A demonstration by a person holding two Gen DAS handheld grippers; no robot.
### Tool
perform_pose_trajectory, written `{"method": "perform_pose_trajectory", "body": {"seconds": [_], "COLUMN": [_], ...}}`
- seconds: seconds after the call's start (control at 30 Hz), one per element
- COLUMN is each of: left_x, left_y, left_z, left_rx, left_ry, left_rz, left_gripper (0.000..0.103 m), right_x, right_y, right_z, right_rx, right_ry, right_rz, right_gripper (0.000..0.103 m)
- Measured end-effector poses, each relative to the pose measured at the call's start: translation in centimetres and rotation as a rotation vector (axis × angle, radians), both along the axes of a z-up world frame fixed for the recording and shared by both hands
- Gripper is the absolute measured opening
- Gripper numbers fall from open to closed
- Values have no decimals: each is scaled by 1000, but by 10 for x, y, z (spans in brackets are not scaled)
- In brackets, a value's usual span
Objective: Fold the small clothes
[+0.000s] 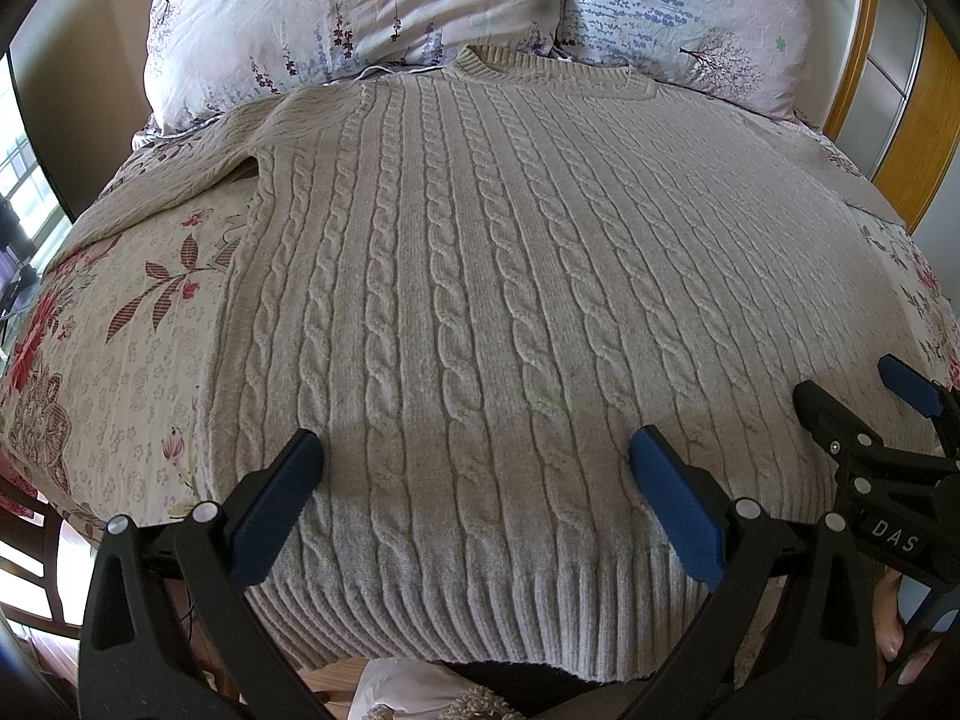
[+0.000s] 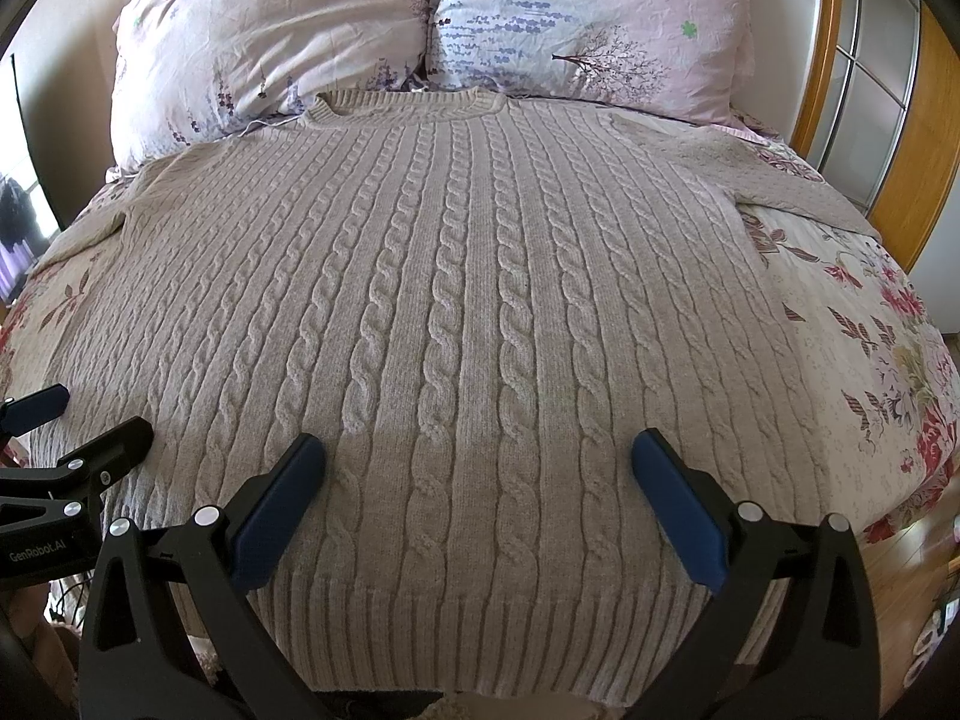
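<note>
Sweater [image 1: 480, 276] lay flat, collar toward the pillows [image 1: 360, 12], on the floral bedspread [image 1: 120, 312], while left gripper [image 1: 474, 480] and right gripper [image 2: 480, 480] hovered above its hem, jaws spread wide.

This is a bedroom in a home: a bed [image 2: 870, 324] covered with a flower-printed quilt, two rumpled floral pillows [image 2: 270, 42] propped at its head, a wooden-framed wardrobe door [image 2: 870, 78] beside it (panels look frosted), and a bright window [image 1: 24, 180] on the far left.
</note>
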State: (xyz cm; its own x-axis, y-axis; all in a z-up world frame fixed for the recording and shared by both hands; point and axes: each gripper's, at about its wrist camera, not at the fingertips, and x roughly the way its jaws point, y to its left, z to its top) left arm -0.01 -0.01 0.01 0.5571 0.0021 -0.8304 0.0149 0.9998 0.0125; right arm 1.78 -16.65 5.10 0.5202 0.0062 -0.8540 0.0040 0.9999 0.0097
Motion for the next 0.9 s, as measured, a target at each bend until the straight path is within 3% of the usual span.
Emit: {"method": "perform_pose_trajectory", "body": {"seconds": [0.5,0.77,0.9], "left_x": [0,9,15], "left_y": [0,1,-5], "left_z": [0,0,2], "left_rx": [1,14,36], "left_ry": [0,-3,-12], "left_rz": [-3,-42,-63], "left_gripper": [101,101,101], "right_x": [-4,2,8], "right_y": [-6,-6,-9], "right_z": [-4,-2,-4], "right_rx": [3,35,40], "right_ry": [-14,-89,-61], "right_rz": [12,133,171], "right_gripper": [102,102,102]}}
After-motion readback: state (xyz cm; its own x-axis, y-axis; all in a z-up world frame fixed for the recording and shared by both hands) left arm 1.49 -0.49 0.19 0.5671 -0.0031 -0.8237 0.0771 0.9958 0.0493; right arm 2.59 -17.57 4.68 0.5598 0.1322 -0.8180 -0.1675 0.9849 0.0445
